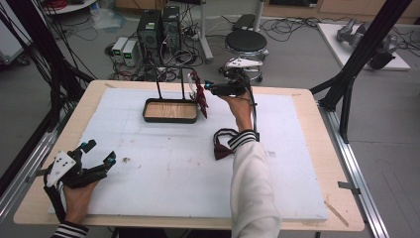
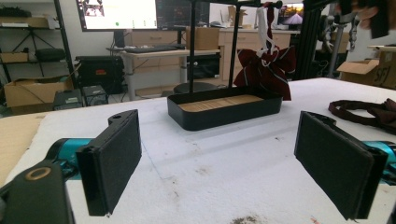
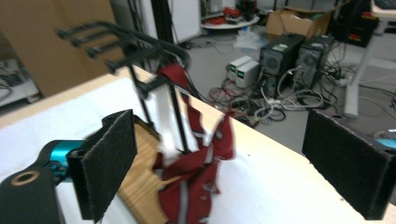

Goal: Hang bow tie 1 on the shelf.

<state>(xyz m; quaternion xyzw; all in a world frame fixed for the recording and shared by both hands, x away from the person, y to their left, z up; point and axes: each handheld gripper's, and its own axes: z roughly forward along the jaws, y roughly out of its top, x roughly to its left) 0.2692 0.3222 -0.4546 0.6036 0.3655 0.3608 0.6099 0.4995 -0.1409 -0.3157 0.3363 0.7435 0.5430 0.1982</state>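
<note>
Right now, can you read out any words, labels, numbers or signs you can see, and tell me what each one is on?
"SF7", or close to it: hand-marked on the cardboard box at the right edge of the left gripper view; the last character is unsure.
Monitor behind the table: text too small and bright to read.
Small units on the floor beside the computers: lit green displays, too small to read.
Nothing else legible.

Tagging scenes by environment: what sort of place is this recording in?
Most likely a robotics or research lab, not a home. Desktop computer towers sit on the floor amid loose cables, a black frame strut stands beside the table, and monitors and cardboard boxes line the back.
</note>
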